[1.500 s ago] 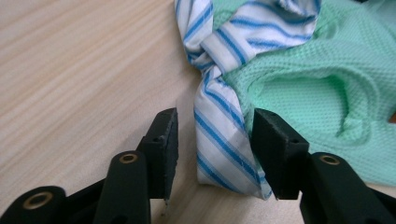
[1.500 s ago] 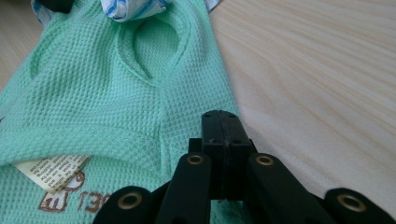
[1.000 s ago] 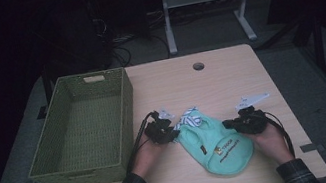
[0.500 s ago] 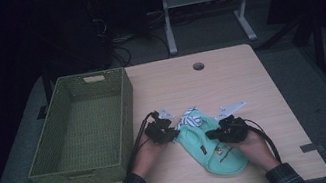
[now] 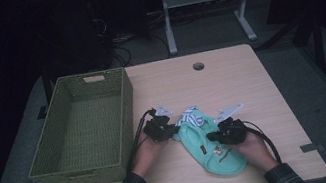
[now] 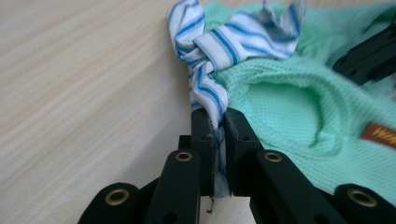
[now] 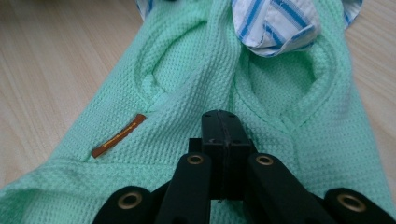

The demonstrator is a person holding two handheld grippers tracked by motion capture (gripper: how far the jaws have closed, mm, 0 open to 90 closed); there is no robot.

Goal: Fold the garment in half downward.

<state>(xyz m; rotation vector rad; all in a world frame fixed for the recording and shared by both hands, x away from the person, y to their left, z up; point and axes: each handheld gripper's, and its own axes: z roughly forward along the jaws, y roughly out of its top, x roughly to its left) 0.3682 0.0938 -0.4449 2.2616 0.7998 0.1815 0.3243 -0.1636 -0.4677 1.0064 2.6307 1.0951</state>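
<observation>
Tabletop [image 5: 251, 86] carries a green basket [image 5: 122, 129] at left, prob. the drop spot. Mint garment [image 5: 212, 151] lies flat near front edge. Left gripper [image 6: 219, 126] fingers clenched on its striped collar [image 6: 210, 93]; right gripper [image 7: 223, 126] fingers clenched, pressing cloth to steady it.

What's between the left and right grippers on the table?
High view: the mint green garment with its blue-striped collar lies between left gripper and right gripper.
</observation>
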